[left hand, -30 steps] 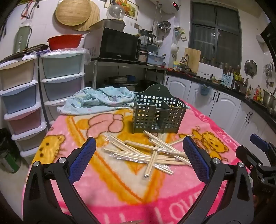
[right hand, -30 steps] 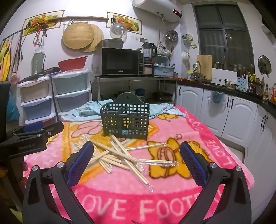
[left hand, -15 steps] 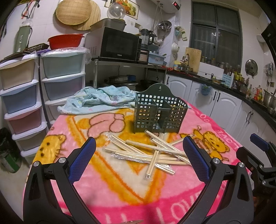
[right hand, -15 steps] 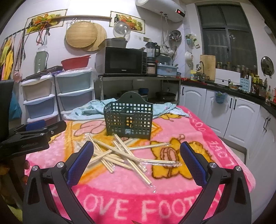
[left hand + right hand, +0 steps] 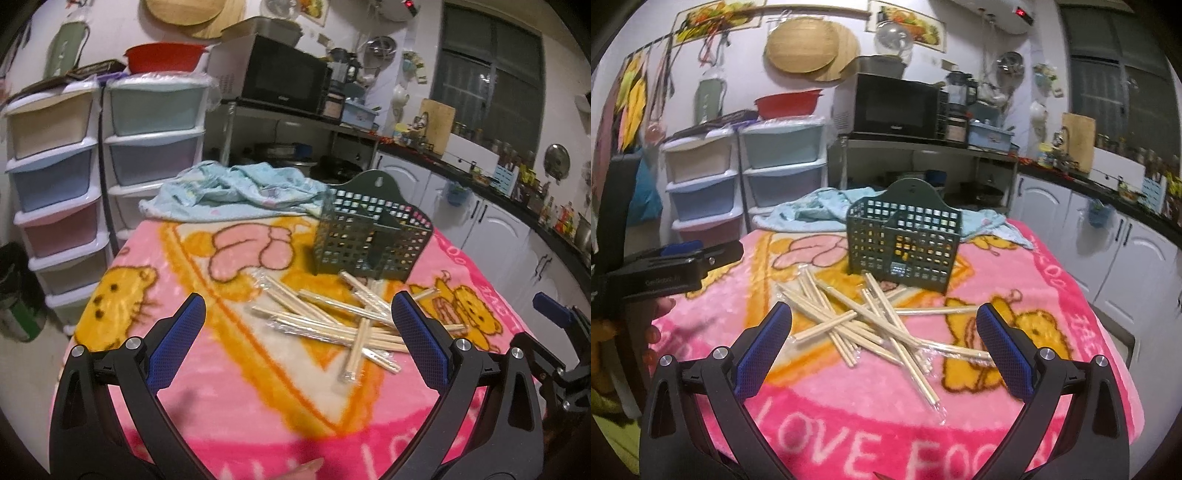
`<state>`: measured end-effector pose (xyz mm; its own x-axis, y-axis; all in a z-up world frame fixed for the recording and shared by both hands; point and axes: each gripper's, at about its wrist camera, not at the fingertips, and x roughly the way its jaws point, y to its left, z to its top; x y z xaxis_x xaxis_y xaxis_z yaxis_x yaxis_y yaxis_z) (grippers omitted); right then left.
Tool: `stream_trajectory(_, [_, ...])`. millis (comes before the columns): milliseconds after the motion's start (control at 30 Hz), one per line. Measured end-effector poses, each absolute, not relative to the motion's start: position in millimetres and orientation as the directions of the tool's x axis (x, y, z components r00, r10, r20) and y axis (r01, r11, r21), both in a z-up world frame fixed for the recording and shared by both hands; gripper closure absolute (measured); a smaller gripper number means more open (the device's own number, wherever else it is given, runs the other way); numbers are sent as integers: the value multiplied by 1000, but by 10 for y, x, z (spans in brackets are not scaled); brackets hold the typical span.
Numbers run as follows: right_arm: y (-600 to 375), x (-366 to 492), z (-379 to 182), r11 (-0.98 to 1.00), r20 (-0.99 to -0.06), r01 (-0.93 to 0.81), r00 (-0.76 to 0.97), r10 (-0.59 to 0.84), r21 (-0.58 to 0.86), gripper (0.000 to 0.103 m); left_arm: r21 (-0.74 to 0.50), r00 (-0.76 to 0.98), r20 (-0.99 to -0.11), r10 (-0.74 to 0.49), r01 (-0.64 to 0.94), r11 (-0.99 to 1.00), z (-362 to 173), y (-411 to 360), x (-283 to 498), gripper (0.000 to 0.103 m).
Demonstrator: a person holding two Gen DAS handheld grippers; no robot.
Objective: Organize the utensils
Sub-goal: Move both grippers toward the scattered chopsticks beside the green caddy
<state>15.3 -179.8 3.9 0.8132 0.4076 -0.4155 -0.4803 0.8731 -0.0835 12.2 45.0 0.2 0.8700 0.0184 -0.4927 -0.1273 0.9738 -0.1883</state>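
Wrapped chopsticks (image 5: 864, 325) lie crisscrossed before the green basket (image 5: 905, 243). Right gripper (image 5: 884, 332), nearer, and left gripper (image 5: 295, 332) hover released, empty.

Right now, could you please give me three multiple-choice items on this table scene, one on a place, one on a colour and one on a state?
1. Where do the chopsticks lie?
A. inside the basket
B. on the blanket in front of the basket
C. on the blue cloth

2. What colour is the basket?
A. dark green
B. red
C. white

3. How is the right hand-held gripper?
A. shut on a chopstick
B. shut on nothing
C. open, holding nothing

Answers:
1. B, the chopsticks are scattered on the pink blanket on the near side of the basket.
2. A, its grid walls look dark green in both views.
3. C, its blue pads stand wide apart with nothing between them.
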Motion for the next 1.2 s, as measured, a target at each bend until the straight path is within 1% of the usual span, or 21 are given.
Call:
stream_trajectory(33, [-1756, 166, 47, 864, -408, -494, 811, 419, -95, 6, -185, 863, -504, 28, -140, 973, -8, 490, 147, 10])
stream_trajectory(133, [-1644, 249, 70, 841, -434, -526, 792, 429, -128, 6, -197, 847, -531, 39, -168, 966, -42, 585, 189, 10])
stream_trajectory(267, [-1477, 385, 109, 806, -463, -578, 753, 468, -126, 6, -239, 838, -545, 14, -171, 956, -56, 731, 256, 10])
stream_trajectory(333, [-1401, 461, 119, 791, -476, -599, 735, 482, -123, 6, -229, 827, -561, 31, -191, 955, -58, 773, 307, 10])
stream_trajectory(400, [-1355, 540, 126, 783, -487, -612, 721, 493, -114, 9, -247, 817, -576, 14, -190, 950, -72, 835, 376, 10])
stream_trajectory(533, [-1197, 752, 102, 764, -521, -631, 701, 487, -135, 19, -256, 793, -609, 14, -213, 943, -101, 943, 531, 10])
stream_trajectory(600, [-1161, 831, 90, 758, -532, -639, 689, 493, -126, 21, -280, 787, -617, -7, -210, 937, -117, 1013, 604, 10])
stream_trajectory(733, [-1071, 1040, 13, 740, -574, -663, 653, 494, -117, 33, -305, 762, -647, -29, -225, 926, -171, 1135, 753, 11])
stream_trajectory(767, [-1060, 1076, -5, 736, -584, -667, 644, 494, -114, 37, -311, 757, -652, -35, -226, 923, -185, 1157, 779, 15])
stream_trajectory(800, [-1037, 1115, -21, 729, -596, -676, 632, 496, -110, 39, -321, 750, -660, -46, -225, 920, -205, 1186, 814, 20])
stream_trajectory(833, [-1007, 1165, -43, 719, -609, -687, 616, 499, -106, 42, -330, 745, -665, -58, -222, 918, -220, 1203, 838, 23])
stream_trajectory(867, [-987, 1187, -60, 715, -616, -691, 610, 498, -107, 47, -346, 736, -672, -77, -220, 912, -246, 1230, 872, 25])
stream_trajectory(900, [-950, 1225, -78, 708, -621, -698, 604, 499, -110, 49, -365, 727, -680, -99, -218, 905, -275, 1256, 904, 31])
stream_trajectory(967, [-887, 1310, -134, 688, -642, -718, 580, 501, -111, 56, -402, 708, -691, -142, -214, 890, -329, 1289, 967, 38])
stream_trajectory(1033, [-837, 1365, -190, 672, -663, -733, 557, 501, -108, 61, -429, 686, -706, -175, -218, 877, -403, 1323, 1027, 42])
stream_trajectory(1067, [-801, 1405, -229, 661, -678, -743, 539, 500, -103, 65, -443, 677, -710, -193, -217, 870, -433, 1330, 1045, 46])
stream_trajectory(1100, [-770, 1443, -270, 656, -687, -748, 529, 498, -101, 66, -453, 670, -713, -206, -216, 865, -461, 1331, 1067, 49])
stream_trajectory(1167, [-712, 1528, -347, 644, -706, -760, 504, 497, -90, 72, -474, 649, -724, -235, -220, 853, -530, 1329, 1099, 50])
stream_trajectory(1200, [-690, 1561, -376, 640, -715, -764, 494, 495, -85, 72, -489, 639, -725, -256, -216, 845, -570, 1322, 1116, 50])
